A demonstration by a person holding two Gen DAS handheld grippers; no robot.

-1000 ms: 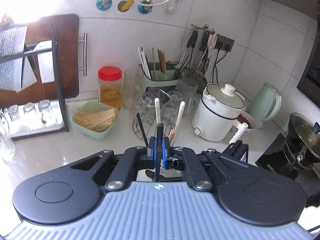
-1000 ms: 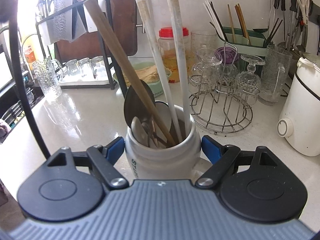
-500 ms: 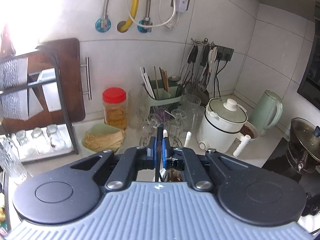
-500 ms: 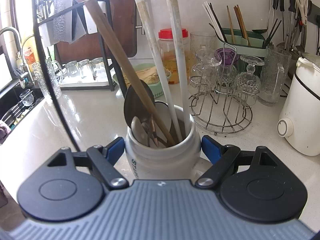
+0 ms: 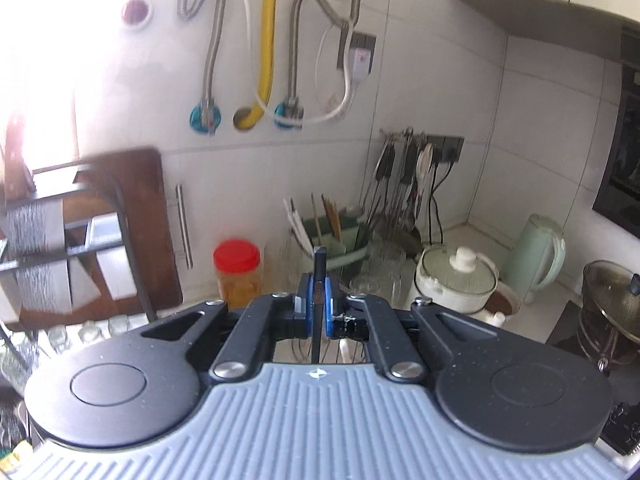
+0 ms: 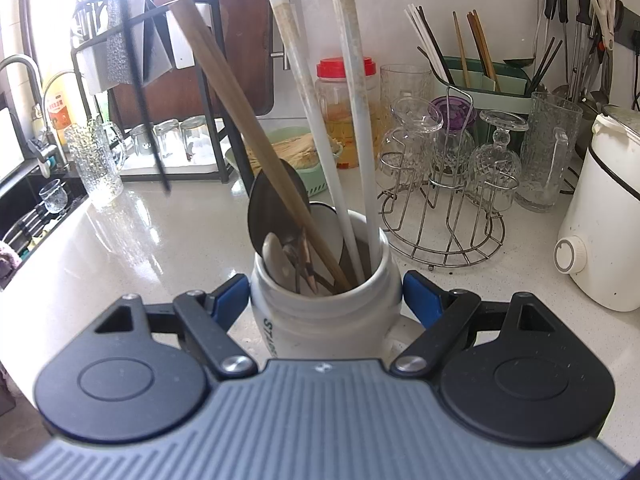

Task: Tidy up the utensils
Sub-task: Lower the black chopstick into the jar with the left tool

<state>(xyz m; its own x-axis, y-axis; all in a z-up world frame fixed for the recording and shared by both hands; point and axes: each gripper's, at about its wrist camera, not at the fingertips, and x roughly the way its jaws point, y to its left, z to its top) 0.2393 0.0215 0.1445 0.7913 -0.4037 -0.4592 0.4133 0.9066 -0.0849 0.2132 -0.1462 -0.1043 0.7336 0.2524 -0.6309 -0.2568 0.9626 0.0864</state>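
black and slender, a chopstick (image 5: 319, 280) is pinched between the blue pads of the left gripper (image 5: 318, 312), whose jaws are drawn almost together on it. its long axis is held close to upright: a short blunt end stands above the pads, and the rest hangs down below them, out of sight behind the gripper body. in the right wrist view the same thin dark rod (image 6: 140, 80) can be seen up and to the left of the jaws, clear of the mug's mouth, its lower tip hanging free above the counter (image 6: 120, 240).

the white ceramic mug (image 6: 324, 304) is clasped between the right gripper (image 6: 326, 294) pads, the jaws set wide around its body, with the remaining handles leaning up and away from them.

the step in hand is judged to be the lifting-out of one utensil while the mug is steadied. next, a carry toward the green caddy (image 5: 340, 244) beyond the left jaws is probably called for, with the chopstick kept vertical and lowered tip-first.
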